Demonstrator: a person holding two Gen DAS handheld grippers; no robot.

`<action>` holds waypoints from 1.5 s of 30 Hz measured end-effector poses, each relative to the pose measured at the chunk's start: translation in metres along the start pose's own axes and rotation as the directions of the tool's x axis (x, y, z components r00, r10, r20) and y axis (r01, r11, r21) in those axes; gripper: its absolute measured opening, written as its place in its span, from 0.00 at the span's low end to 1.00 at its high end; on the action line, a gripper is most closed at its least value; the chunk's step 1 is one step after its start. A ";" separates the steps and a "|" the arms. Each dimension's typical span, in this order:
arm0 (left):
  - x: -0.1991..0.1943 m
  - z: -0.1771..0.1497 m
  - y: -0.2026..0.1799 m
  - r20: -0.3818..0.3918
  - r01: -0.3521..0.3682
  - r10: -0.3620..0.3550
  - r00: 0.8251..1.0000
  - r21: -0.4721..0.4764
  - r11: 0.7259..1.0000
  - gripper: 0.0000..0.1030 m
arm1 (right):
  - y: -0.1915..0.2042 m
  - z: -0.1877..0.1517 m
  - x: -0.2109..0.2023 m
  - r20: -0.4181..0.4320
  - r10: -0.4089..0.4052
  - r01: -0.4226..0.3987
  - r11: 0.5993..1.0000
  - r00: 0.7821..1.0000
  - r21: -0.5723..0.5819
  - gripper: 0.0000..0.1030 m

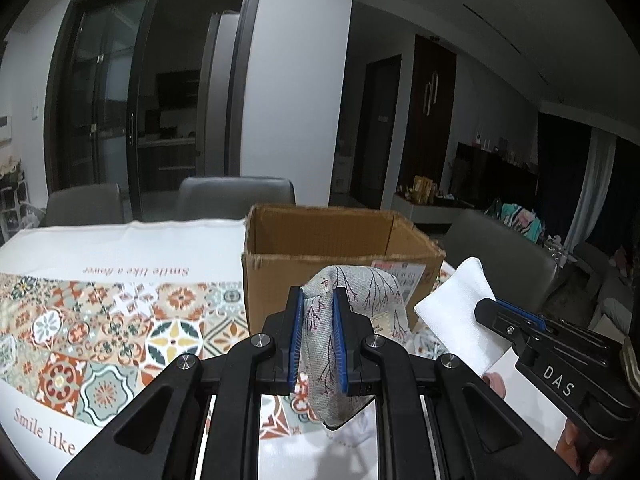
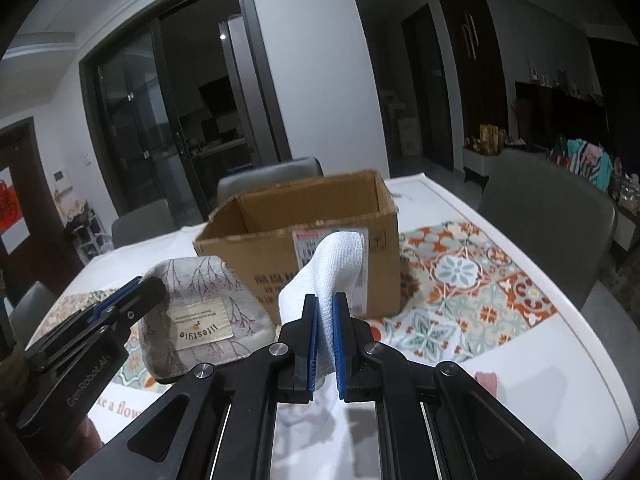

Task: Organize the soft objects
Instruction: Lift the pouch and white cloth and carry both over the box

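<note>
My left gripper point(image 1: 318, 300) is shut on a grey cloth pouch with a branch print point(image 1: 368, 300), held above the table in front of an open cardboard box point(image 1: 340, 240). The pouch also shows in the right wrist view point(image 2: 204, 312) with a "lifestyle" label, next to the left gripper point(image 2: 120, 300). My right gripper point(image 2: 326, 304) is shut on a white cloth point(image 2: 332, 264), held up before the box point(image 2: 300, 216). In the left wrist view the white cloth point(image 1: 456, 312) and right gripper point(image 1: 492, 304) are at the right.
The table carries a patterned tablecloth point(image 1: 100, 320) with "Smile like a flower" text. Grey chairs point(image 1: 236, 196) stand behind and to the right of the table point(image 2: 544, 216). A small brown furry thing point(image 2: 408, 280) lies by the box's right corner.
</note>
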State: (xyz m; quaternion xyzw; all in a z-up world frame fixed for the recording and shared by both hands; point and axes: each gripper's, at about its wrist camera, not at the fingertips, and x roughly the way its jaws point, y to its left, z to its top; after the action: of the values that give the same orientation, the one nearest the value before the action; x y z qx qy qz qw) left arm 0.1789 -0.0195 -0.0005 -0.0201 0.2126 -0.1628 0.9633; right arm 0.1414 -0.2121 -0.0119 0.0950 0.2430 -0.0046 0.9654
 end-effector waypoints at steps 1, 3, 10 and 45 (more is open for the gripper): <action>0.000 0.003 0.000 0.007 -0.001 0.001 1.000 0.002 1.000 0.15 | 0.000 0.003 -0.001 0.008 0.001 -0.001 1.000 1.000 -0.001 0.08; -0.002 0.008 -0.001 0.024 -0.004 0.004 1.000 0.007 1.000 0.15 | 0.002 0.008 -0.003 0.025 0.001 -0.001 1.000 1.000 -0.006 0.08; -0.005 0.028 -0.002 0.073 -0.007 0.006 0.997 0.016 1.000 0.15 | 0.004 0.025 -0.008 0.077 0.007 -0.006 1.000 0.997 -0.021 0.08; 0.066 0.103 -0.006 0.201 -0.041 0.017 0.979 0.115 0.992 0.15 | 0.002 0.103 0.042 0.200 0.022 -0.005 0.996 0.980 -0.085 0.09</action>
State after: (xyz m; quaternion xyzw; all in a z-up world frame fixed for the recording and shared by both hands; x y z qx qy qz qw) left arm 0.2770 -0.0494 0.0672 0.0241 0.1050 -0.1582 0.9815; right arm 0.2265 -0.2276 0.0582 0.0553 0.1438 0.0028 0.9881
